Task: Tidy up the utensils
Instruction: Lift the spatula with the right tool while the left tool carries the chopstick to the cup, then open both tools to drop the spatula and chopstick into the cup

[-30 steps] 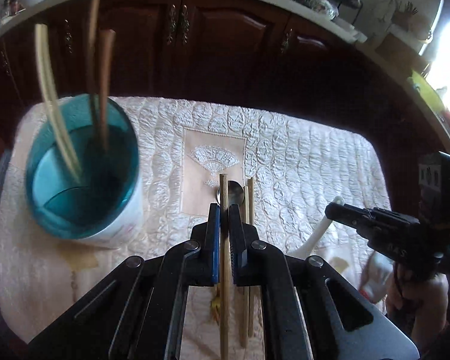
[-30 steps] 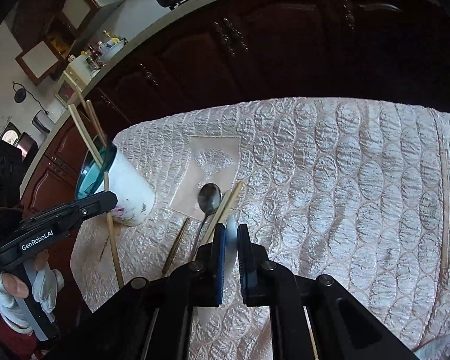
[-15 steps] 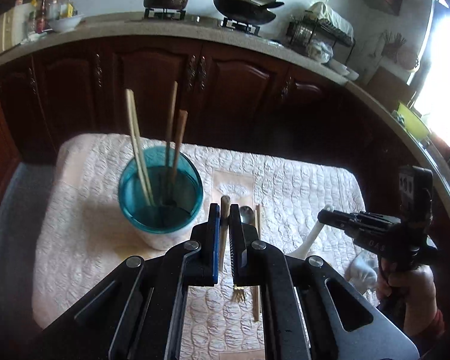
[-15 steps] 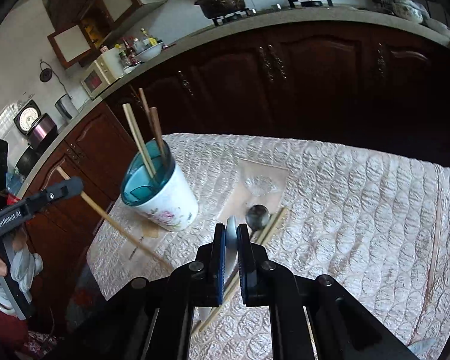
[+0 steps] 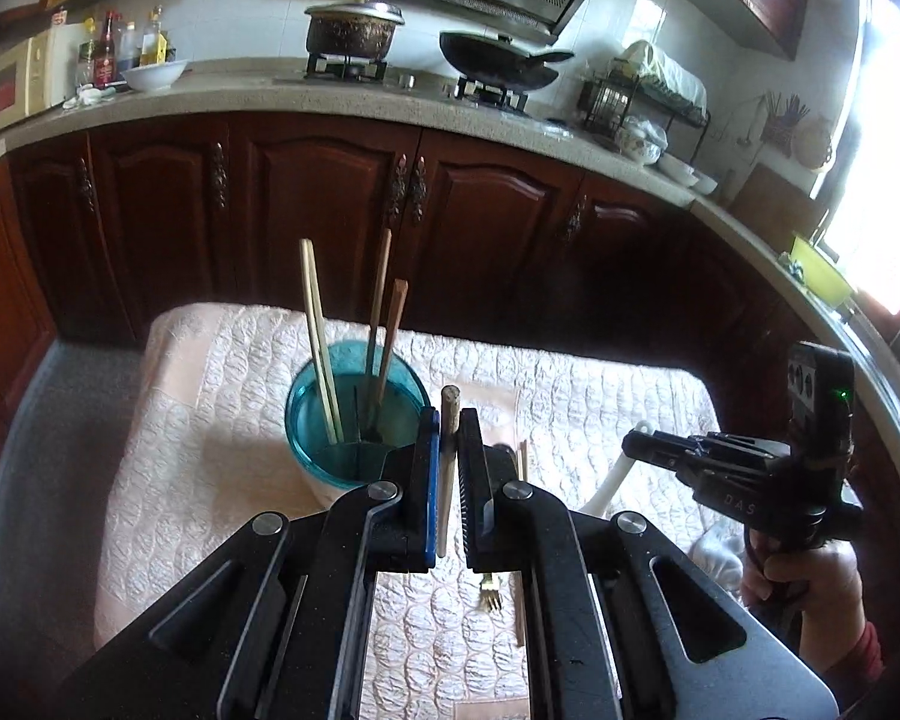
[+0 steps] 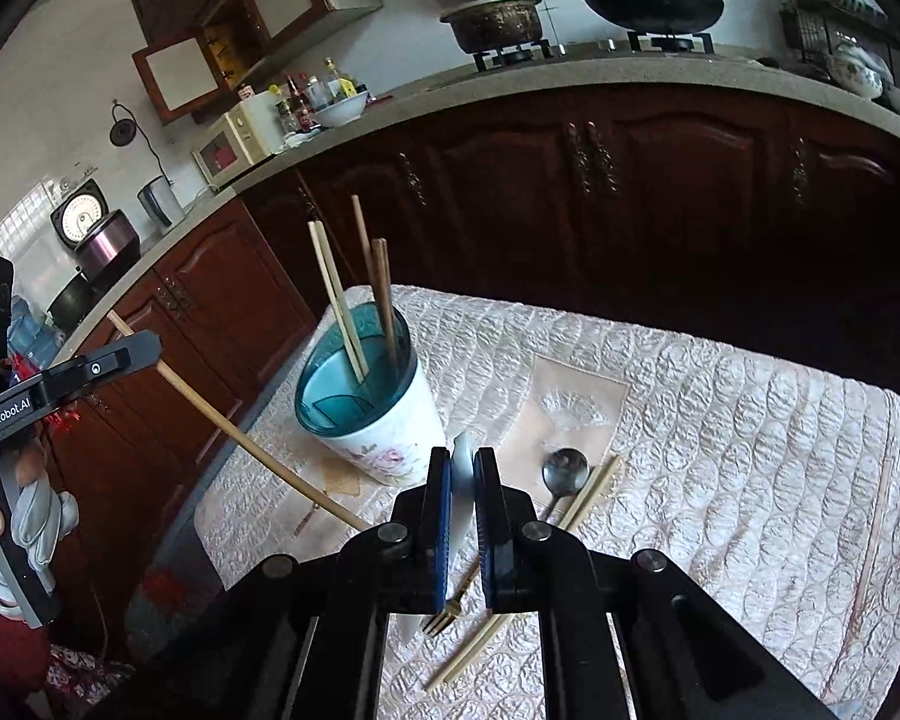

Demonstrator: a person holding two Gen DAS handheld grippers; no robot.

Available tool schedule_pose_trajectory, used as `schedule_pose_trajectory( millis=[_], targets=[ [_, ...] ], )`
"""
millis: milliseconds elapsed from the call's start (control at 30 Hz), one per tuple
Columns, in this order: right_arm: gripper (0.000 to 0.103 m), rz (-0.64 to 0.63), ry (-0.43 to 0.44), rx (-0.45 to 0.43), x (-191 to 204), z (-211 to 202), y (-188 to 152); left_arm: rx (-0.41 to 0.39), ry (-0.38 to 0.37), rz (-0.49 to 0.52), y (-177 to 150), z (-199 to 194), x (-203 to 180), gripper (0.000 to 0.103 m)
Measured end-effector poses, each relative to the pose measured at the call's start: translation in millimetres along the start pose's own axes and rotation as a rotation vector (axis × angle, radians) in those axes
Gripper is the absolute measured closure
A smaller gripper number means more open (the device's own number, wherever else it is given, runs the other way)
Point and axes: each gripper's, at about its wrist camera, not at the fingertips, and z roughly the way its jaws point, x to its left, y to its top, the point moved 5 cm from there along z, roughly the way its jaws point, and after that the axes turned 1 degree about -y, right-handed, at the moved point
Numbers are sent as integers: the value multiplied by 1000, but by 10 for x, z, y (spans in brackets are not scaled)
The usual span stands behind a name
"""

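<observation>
Left hand-held gripper pinches a chopstick beside the teal-rimmed cup holding four chopsticks; right clamps a white spoon.

A quilted cream cloth covers the low surface. Behind it run dark wooden cabinets under a speckled worktop — a lidded pot and a wok sit on the burners, a white bowl beside bottles, perhaps sauces.
</observation>
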Motion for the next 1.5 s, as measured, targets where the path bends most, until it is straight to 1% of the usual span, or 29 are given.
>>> schedule_pose_trajectory(
  millis=[167,367,533,667,833,900,933,1033,1100,1267,1500],
  targets=[
    [96,-27,14,-25,150,-33,171,-47,13,1,179,-189,59,99],
    [96,-43,29,-59,323,16,419,-109,49,4,445,-366,165,99],
    [96,-59,36,-85,483,112,674,-149,83,-2,667,-410,301,99],
    [96,-64,30,-104,568,231,887,-162,122,-2,812,-344,424,99],
    [96,-99,-23,-114,661,499,1061,-147,166,-7,880,-117,576,99],
    [96,-105,-22,-108,681,631,1109,-129,167,-22,874,0,630,99],
    [96,-110,-24,-106,680,691,1121,-118,171,-27,859,80,664,99],
    [96,-152,-65,-100,696,920,1126,-103,202,-22,815,251,710,99],
    [96,-175,-78,-87,692,1056,1106,-81,203,-29,775,386,744,99],
    [96,-195,-66,-48,666,1322,1038,-42,217,-30,672,659,800,99],
    [96,-186,-39,28,625,1643,873,9,226,-41,527,955,839,99]
  ],
)
